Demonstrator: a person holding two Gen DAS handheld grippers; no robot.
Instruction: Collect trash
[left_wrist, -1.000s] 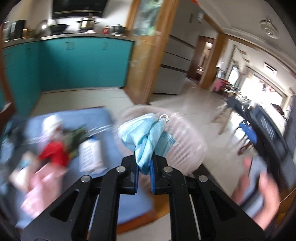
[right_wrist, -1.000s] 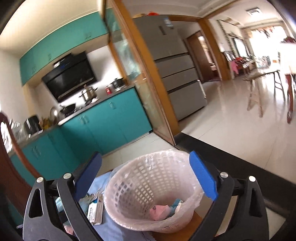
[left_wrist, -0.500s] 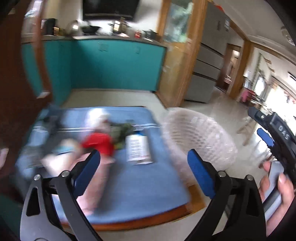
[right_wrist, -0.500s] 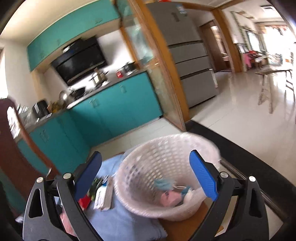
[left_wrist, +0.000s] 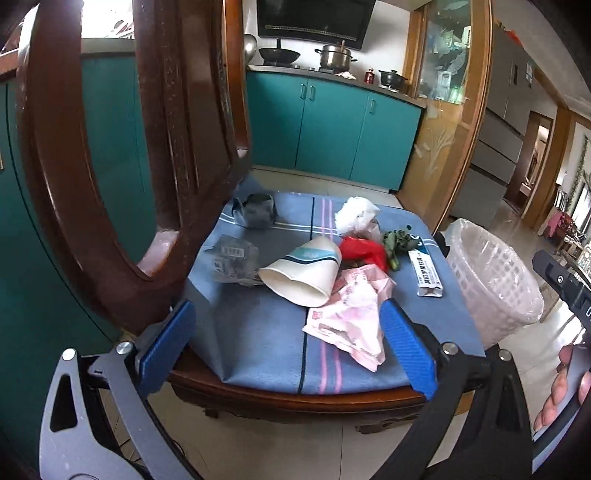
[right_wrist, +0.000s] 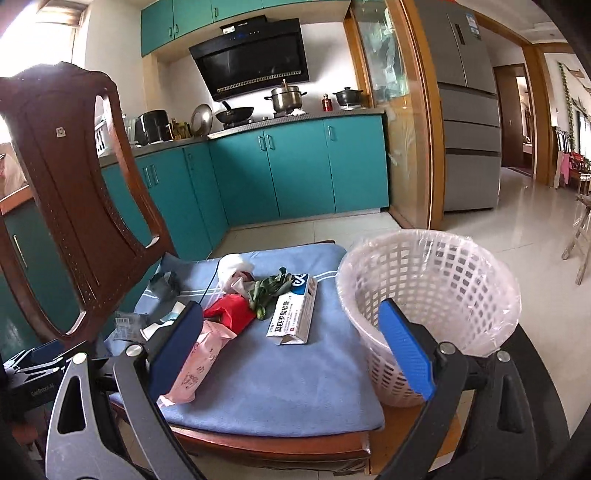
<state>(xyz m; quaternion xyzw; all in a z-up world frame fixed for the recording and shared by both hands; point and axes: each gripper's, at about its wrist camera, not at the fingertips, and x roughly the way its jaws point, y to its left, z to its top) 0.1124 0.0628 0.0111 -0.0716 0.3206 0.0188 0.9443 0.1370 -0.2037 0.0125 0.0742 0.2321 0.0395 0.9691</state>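
The lined basket (right_wrist: 428, 295) stands at the cushion's (right_wrist: 295, 376) right edge, its contents hidden. Cup (left_wrist: 303, 271), wrappers and box (right_wrist: 293, 314) litter the cushion. Both grippers' jaws gape wide, empty.

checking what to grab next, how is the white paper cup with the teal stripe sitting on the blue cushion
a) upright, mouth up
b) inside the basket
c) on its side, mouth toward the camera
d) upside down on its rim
c: the white paper cup with the teal stripe lies tipped over on the blue cushion, its open mouth facing the left wrist camera.
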